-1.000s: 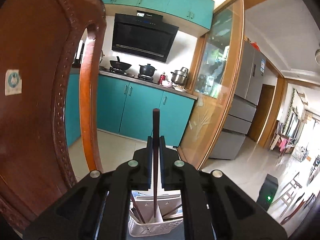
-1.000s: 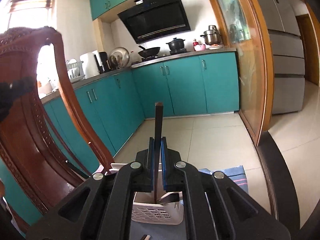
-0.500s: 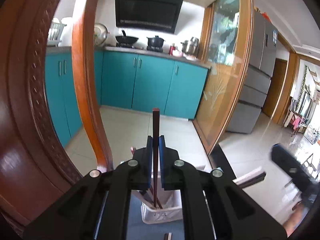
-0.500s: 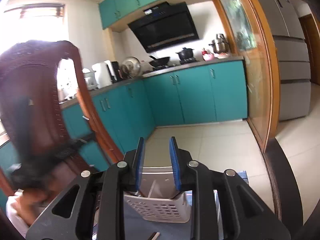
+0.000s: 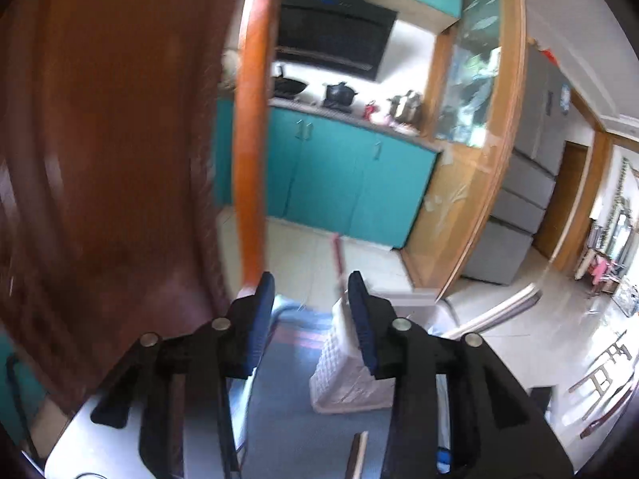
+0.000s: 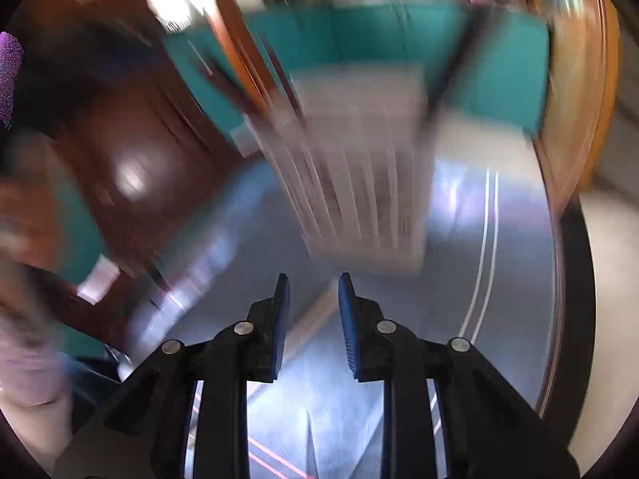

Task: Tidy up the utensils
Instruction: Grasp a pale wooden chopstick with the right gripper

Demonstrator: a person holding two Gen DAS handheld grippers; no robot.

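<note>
The left gripper point(image 5: 311, 291) has just opened and let go its chopstick point(image 5: 338, 259), which now stands upright, slightly tilted, in the white basket point(image 5: 347, 375). The right gripper point(image 6: 311, 295) hangs open, empty.

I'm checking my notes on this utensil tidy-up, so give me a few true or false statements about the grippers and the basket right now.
1. The left gripper is clamped on a chopstick. False: its jaws have just opened and nothing is between them.
2. A white basket stands on the blue cloth. True.
3. The right gripper holds a spoon. False: it is open and empty.
4. A reddish stick pokes up from the basket. True.
</note>
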